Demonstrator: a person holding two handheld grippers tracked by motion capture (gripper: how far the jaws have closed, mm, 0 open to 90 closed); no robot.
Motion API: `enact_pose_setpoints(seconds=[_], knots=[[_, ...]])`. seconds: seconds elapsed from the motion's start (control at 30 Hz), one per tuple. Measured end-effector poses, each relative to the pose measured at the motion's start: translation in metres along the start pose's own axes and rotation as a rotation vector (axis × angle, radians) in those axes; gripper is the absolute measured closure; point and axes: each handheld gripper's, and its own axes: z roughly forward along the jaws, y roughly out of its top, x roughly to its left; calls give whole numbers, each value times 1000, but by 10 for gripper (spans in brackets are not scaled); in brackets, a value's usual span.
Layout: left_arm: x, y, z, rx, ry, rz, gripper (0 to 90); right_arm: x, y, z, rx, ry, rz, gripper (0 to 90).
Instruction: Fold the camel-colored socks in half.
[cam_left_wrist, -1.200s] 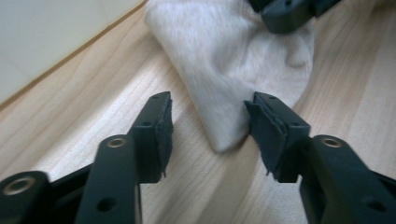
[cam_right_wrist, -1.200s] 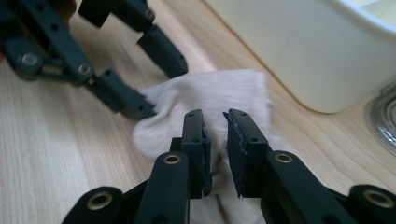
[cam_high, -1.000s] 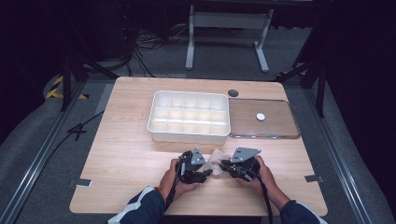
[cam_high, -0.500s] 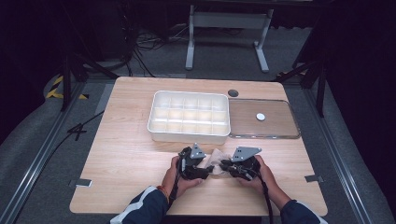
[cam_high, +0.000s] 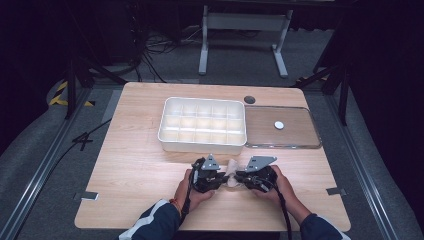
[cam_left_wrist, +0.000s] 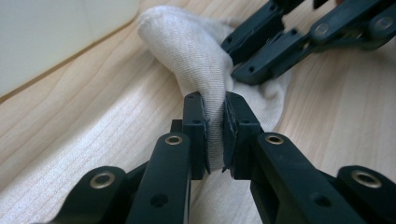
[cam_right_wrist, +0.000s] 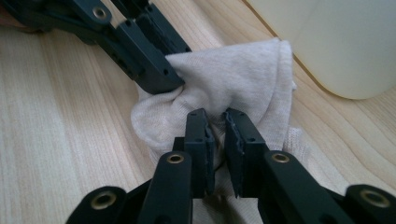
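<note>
A small cream knitted cloth (cam_high: 231, 171) lies bunched on the wooden table (cam_high: 135, 165) just in front of the white tray. My left gripper (cam_left_wrist: 214, 128) is shut on a raised fold of the cloth (cam_left_wrist: 196, 51). My right gripper (cam_right_wrist: 216, 137) pinches another fold of the cloth (cam_right_wrist: 233, 79) from the opposite side, its jaws nearly closed on the fabric. In the high view the left gripper (cam_high: 216, 178) and right gripper (cam_high: 241, 178) face each other a few centimetres apart, each held in a hand.
A white compartment tray (cam_high: 202, 125) stands just beyond the cloth. Its clear lid (cam_high: 282, 127) lies flat to the right, with a small white disc (cam_high: 279, 125) on it. A dark round hole (cam_high: 249, 99) sits near the table's far edge.
Both hands and grippers stay in nearly the same place on the cloth; no clear movement between the frames.
</note>
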Motion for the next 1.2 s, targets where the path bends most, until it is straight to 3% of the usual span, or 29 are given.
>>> enact_pose_setpoints(seconds=[0.27,0.4,0.5,0.63,0.7,0.8,0.93,1.2], knots=[[-5,5,-6,-62,-8,18,812,5,12,6,50,-2,-13,818],[-2,6,-10,-81,-9,7,817,8,16,11,31,0,-6,816],[0,8,-13,-62,-7,13,818,9,17,14,16,4,1,804],[0,8,-16,-48,2,27,826,8,15,13,-6,7,0,717],[0,8,-18,-58,-7,27,827,5,13,7,-22,3,16,609],[-2,8,-19,-50,-2,40,829,-1,6,-8,-54,-19,38,617],[-3,8,-18,-39,2,42,829,-7,-1,-29,-113,-65,72,695],[-12,12,-12,-23,52,83,823,-5,-5,-6,-26,2,69,798]])
